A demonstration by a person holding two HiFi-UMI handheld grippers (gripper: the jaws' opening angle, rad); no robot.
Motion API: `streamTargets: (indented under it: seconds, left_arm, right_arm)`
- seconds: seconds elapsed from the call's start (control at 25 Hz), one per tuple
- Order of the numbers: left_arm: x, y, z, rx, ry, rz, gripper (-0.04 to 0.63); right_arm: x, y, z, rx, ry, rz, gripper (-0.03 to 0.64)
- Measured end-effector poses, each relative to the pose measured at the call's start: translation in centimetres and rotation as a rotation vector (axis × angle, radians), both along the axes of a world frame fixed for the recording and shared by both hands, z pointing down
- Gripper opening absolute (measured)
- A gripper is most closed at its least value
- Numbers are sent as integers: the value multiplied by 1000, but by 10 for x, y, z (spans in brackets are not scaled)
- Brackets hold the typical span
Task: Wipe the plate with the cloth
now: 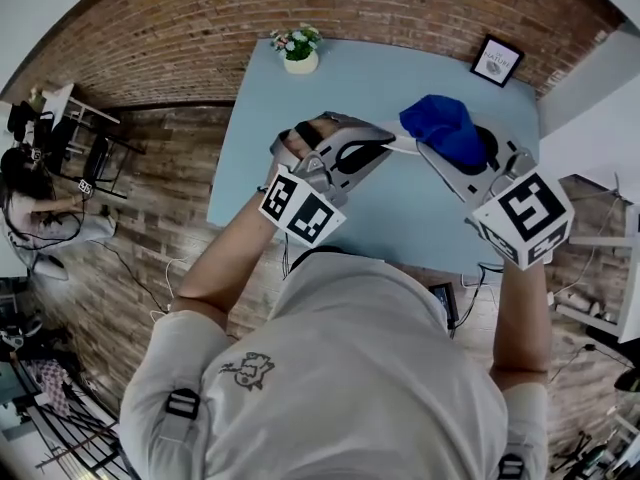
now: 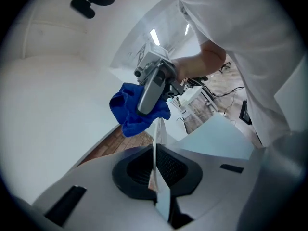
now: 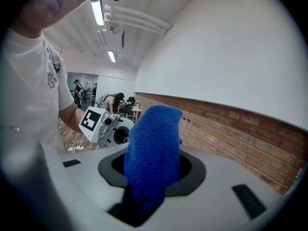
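My left gripper (image 1: 385, 146) is held up over the table and is shut on the rim of a thin white plate (image 1: 402, 149). The plate (image 2: 157, 131) shows edge-on and upright between the jaws of my left gripper (image 2: 156, 177). My right gripper (image 1: 432, 146) is shut on a bunched blue cloth (image 1: 445, 128), which hangs just right of the plate's edge. In the right gripper view the cloth (image 3: 154, 143) stands up out of my right gripper (image 3: 149, 179) and hides its fingertips. The left gripper view shows the right gripper (image 2: 151, 88) with the cloth (image 2: 127, 112) close above the plate.
A light blue table (image 1: 400, 218) lies below both grippers. A small flower pot (image 1: 299, 50) stands at its far left corner and a framed picture (image 1: 496, 60) at its far right. Brick-patterned floor surrounds it. A seated person (image 1: 30, 208) and chairs are far left.
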State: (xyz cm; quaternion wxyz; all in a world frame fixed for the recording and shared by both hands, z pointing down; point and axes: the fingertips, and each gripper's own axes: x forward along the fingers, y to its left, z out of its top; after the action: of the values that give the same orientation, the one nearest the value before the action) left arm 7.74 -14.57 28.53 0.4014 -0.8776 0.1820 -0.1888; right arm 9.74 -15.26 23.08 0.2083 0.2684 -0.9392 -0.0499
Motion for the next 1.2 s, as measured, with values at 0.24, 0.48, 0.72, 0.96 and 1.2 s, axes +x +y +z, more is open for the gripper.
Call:
streamTargets:
  seconds: [0.24, 0.48, 0.72, 0.96, 1.2]
  left_arm:
    - [4, 8, -19, 231, -77, 1, 17]
    - [-1, 10, -34, 338, -86, 5, 17]
    - [-3, 18, -38, 391, -93, 32, 17]
    - [7, 44, -52, 456, -84, 99, 18]
    - [16, 64, -66, 503, -65, 169, 20]
  right_arm:
    - [-20, 10, -9, -64, -16, -87, 142]
    - [-12, 14, -11, -97, 1, -98, 141]
    - [27, -4, 9, -273, -5, -62, 141]
    - [52, -17, 18, -391, 11, -68, 143]
    - [45, -40, 22, -432, 56, -67, 141]
